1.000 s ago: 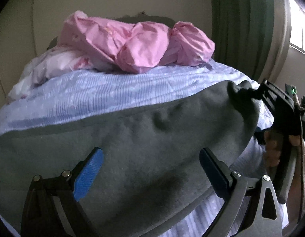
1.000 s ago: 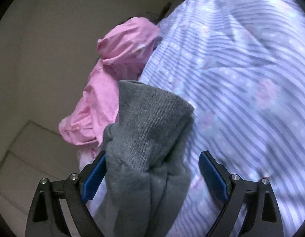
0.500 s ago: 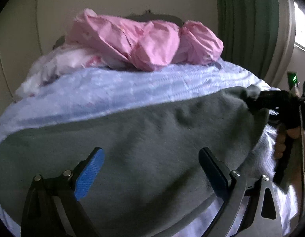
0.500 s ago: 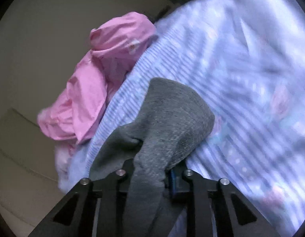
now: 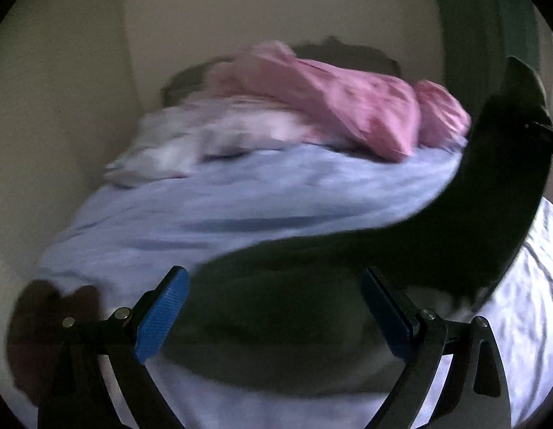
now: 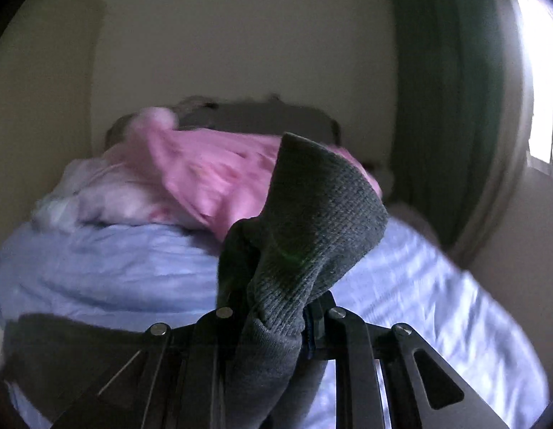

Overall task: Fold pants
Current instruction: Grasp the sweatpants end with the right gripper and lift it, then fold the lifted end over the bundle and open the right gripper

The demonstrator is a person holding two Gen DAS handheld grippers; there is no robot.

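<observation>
The grey pants (image 5: 312,286) stretch from the lower middle of the left wrist view up in a dark band to the right edge. My left gripper (image 5: 273,316) is open, its blue pads (image 5: 162,318) wide apart, with the grey cloth lying between and beyond them. In the right wrist view my right gripper (image 6: 305,321) is shut on the pants' ribbed hem (image 6: 312,221), which sticks up above the closed jaws. More grey cloth (image 6: 79,350) trails away to the lower left. Both views are blurred.
The bed has a pale blue striped sheet (image 5: 240,207) (image 6: 115,268). A crumpled pink cover (image 5: 348,107) (image 6: 212,178) is piled at its far end by the headboard. A green curtain (image 6: 448,107) and a bright window (image 6: 541,71) are on the right. A beige wall stands behind.
The right gripper closed on the ribbed hem, rolled level and lifted it off the bed. That end of the pants now hangs raised at the right. The left gripper moved but stayed open.
</observation>
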